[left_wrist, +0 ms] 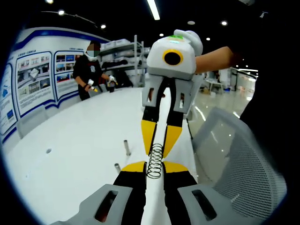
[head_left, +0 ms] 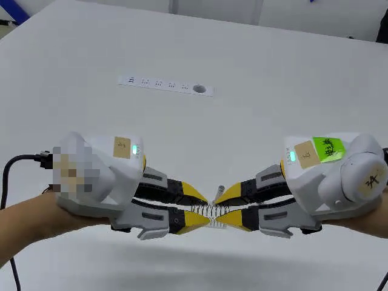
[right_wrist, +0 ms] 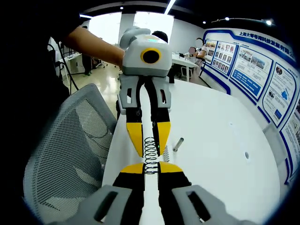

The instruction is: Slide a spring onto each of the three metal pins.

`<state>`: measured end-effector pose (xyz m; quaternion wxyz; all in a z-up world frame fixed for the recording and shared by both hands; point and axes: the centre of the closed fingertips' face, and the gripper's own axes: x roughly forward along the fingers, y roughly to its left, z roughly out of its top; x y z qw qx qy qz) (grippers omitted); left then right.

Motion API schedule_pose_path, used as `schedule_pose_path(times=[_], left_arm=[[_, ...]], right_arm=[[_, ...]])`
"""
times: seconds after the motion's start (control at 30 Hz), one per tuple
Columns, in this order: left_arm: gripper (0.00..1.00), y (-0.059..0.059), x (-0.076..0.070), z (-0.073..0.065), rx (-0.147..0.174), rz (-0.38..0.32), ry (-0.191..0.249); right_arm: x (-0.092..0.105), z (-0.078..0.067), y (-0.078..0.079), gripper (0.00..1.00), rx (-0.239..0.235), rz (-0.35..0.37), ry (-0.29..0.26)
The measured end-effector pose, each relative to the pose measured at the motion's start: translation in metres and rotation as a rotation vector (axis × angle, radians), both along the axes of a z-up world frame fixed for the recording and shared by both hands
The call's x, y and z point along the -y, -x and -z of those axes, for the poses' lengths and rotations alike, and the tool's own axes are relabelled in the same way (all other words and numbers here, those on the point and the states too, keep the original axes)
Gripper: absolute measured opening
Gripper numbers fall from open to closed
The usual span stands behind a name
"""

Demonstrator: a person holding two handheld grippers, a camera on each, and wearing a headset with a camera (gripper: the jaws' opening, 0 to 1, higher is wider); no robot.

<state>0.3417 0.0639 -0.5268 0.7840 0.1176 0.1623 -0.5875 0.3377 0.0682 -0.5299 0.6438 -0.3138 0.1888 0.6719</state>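
In the head view, the left gripper [head_left: 200, 210] came in from the left above the white table [head_left: 273, 79], with a person's hand behind it. Its yellow-tipped jaws were clenched on one end of a spring [head_left: 211, 212]. The spring lay level in the air at the middle of the near edge, bridging the two claws. The right gripper [head_left: 225, 210] came in from the right and met the left one tip to tip. Its jaws were clenched on the spring's other end.

Farther back on the table, well apart from the grippers, a white power strip [head_left: 167, 85] lay flat.

In the left gripper view, a taller pin [left_wrist: 126, 147] and a shorter pin [left_wrist: 117, 167] stood upright on the table, left of the held spring and apart from it. A mesh chair [left_wrist: 239, 164] sat off the table edge to the right.

In the right gripper view, a second spring [right_wrist: 165, 153] stood upright just right of the held one. Whether a pin ran inside it could not be told.
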Motion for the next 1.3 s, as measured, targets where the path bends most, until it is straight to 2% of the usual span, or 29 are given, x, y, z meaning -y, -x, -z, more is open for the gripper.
schedule_pose_path(times=[0.1, 0.4, 0.53, 0.67, 0.73, 0.8, 0.83, 0.9, 0.93, 0.97, 1.0, 1.13, 1.3], left_arm=[[0.13, 0.001, 0.000, 0.004, 0.000, 0.005, -0.019], [0.10, 0.001, -0.003, 0.004, -0.031, -0.003, -0.001], [0.09, 0.003, -0.004, -0.002, 0.017, 0.013, 0.018], [0.09, 0.004, -0.004, -0.004, 0.036, 0.024, 0.023], [0.09, 0.004, -0.003, -0.005, 0.049, 0.026, 0.021], [0.09, 0.003, -0.004, -0.009, 0.053, 0.020, 0.034], [0.09, 0.002, -0.004, -0.010, 0.052, 0.019, 0.039], [0.09, 0.007, -0.003, -0.007, 0.054, 0.051, 0.015], [0.09, 0.006, -0.003, -0.007, 0.060, 0.047, 0.014], [0.09, 0.006, -0.003, -0.009, 0.058, 0.045, 0.024], [0.09, 0.006, -0.002, -0.011, 0.054, 0.043, 0.035], [0.09, 0.007, -0.002, -0.007, 0.055, 0.057, 0.018], [0.09, 0.005, -0.002, -0.010, 0.053, 0.050, 0.031]], right_arm=[[-0.001, 0.000, 0.000, 0.10, -0.004, -0.003, -0.007], [-0.004, -0.002, 0.002, 0.11, 0.007, -0.026, -0.015], [-0.004, -0.006, 0.003, 0.11, 0.030, -0.050, -0.040], [-0.004, -0.010, 0.005, 0.12, 0.048, -0.080, -0.070], [-0.003, -0.011, 0.004, 0.13, 0.030, -0.067, -0.077], [0.002, -0.005, 0.005, 0.19, -0.009, -0.055, -0.054], [0.003, -0.003, 0.005, 0.19, -0.002, -0.056, -0.053], [0.000, -0.009, 0.003, 0.11, 0.001, -0.037, -0.102], [-0.001, -0.012, 0.004, 0.12, -0.028, -0.023, -0.121], [0.002, -0.010, 0.004, 0.12, -0.049, -0.017, -0.108], [0.003, -0.008, 0.003, 0.12, -0.045, -0.017, -0.101], [0.002, -0.009, 0.006, 0.11, -0.068, -0.018, -0.116], [0.001, -0.018, 0.003, 0.11, -0.104, 0.004, -0.161]])
